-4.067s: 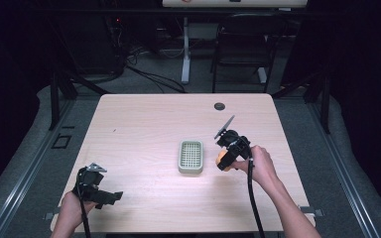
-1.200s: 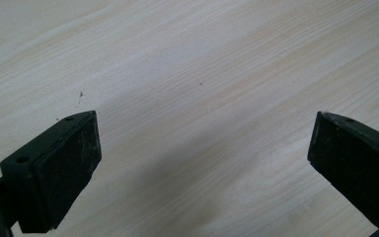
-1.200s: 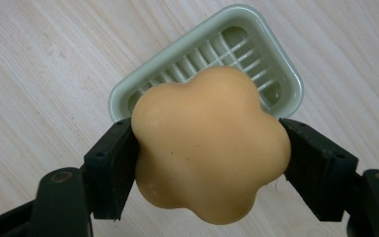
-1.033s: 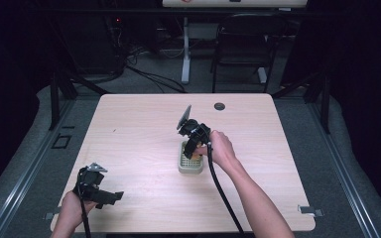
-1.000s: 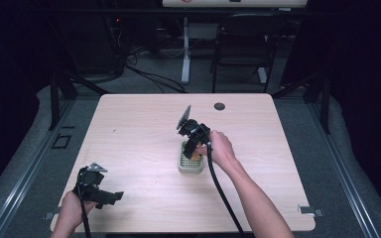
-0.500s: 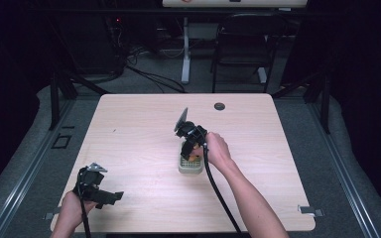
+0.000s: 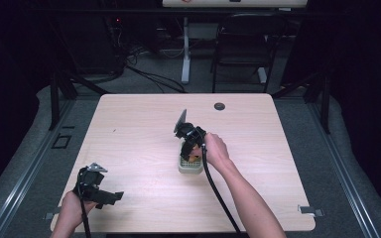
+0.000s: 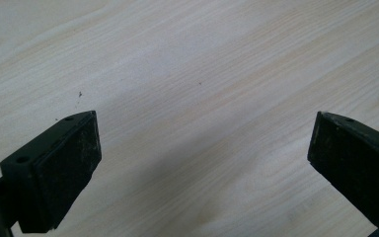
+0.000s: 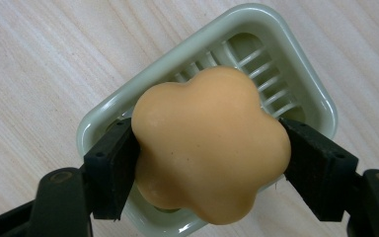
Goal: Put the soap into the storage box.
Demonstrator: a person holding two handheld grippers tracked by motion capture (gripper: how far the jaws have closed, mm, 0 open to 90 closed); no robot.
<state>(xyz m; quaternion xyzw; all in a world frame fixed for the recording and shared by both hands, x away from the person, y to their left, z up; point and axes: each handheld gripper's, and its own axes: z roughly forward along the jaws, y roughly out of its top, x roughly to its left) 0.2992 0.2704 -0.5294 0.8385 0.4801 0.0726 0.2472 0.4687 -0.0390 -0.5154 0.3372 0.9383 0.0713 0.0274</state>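
My right tongs [image 9: 209, 153] were clamped on an orange, flower-shaped soap [image 9: 209, 148], one black jaw pressed against each side of it. The soap sat directly over a pale green soap dish [image 9: 296, 79], whose slatted floor showed behind the soap's upper edge; I could not tell whether the soap rested on the slats or was held just above them. From the high view, my right tongs [image 7: 191, 148] pointed down into the dish [image 7: 189, 167], which stood near the middle of the table [image 7: 139, 129], and my right hand [image 7: 216, 151] gripped the tool from the near right with its cable trailing back along my forearm. A sliver of orange showed inside the dish under the jaws.

My left tongs [image 8: 205, 163] were spread wide, the two jaws far apart at the edges of their own view, with nothing between them but bare light wood grain and a few dark specks. In the high view my left tongs [image 7: 111, 197] sat low at the near left corner of the table, well apart from the dish, held by my left hand [image 7: 72, 208], their jaws pointing to the right.

A small dark round fitting [image 7: 220, 106] lay in the tabletop near the far edge, well beyond the dish.
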